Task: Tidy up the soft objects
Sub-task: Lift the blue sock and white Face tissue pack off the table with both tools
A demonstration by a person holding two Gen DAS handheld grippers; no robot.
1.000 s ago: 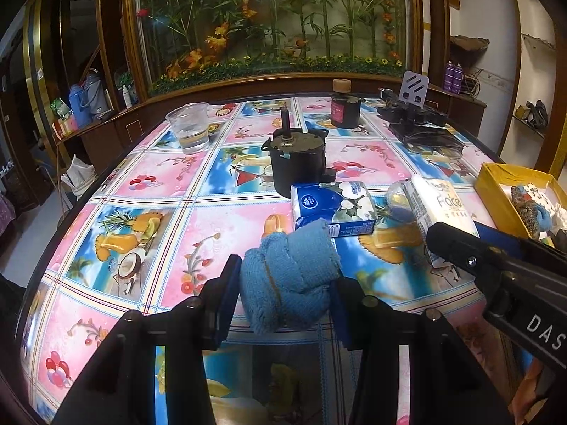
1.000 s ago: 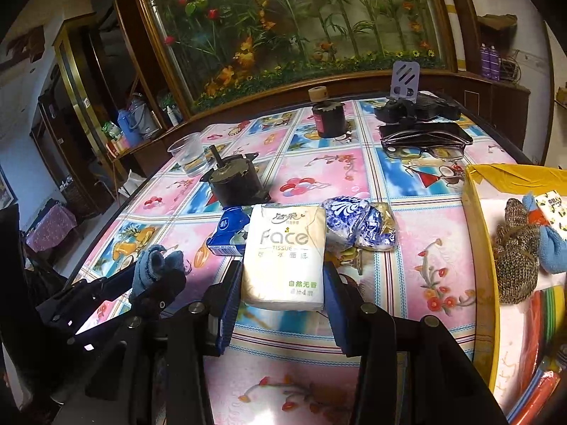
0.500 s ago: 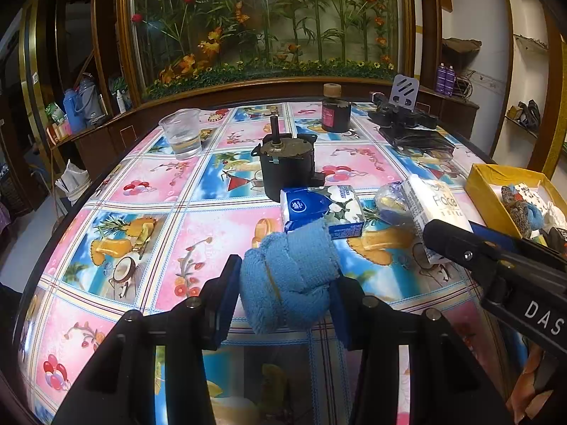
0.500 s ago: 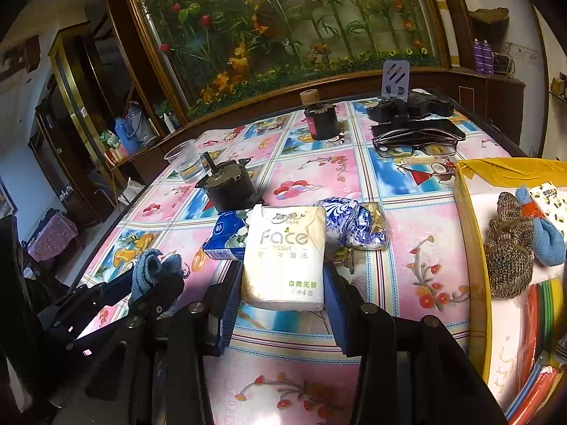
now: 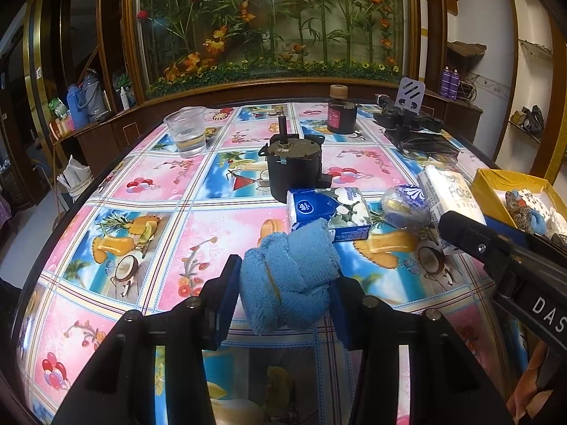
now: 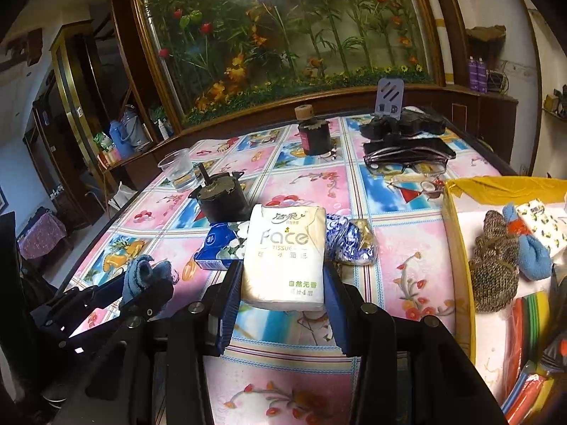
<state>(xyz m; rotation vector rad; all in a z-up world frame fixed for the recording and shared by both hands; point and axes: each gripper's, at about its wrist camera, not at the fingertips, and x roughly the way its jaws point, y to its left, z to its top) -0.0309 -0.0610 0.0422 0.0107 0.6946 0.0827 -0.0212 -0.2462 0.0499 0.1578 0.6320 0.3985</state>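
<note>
I have both hands loaded. The left gripper has its jaws clamped on a rolled blue towel, squeezed in at the sides so the roll stays bundled rather than unfurling; it sits above the near part of the counter, just short of the blue tissue pack. The right gripper has its jaws closed on the white Face tissue pack, gripped across its narrow width near the bottom edge, which keeps the soft pack upright and the label facing me.

To the right is the yellow box, where a knitted brown piece and a blue sock already lie, so I judge that is the collecting place for the soft things. The tissue pack is nearer to it than the towel, so I would take it over first. A wrapped blue-and-white bundle lies on the counter just right of the held pack, between it and the box; I would lift clear of it. The hard items, the black motor, the clear cup and the glasses, sit further back and need no handling.
</note>
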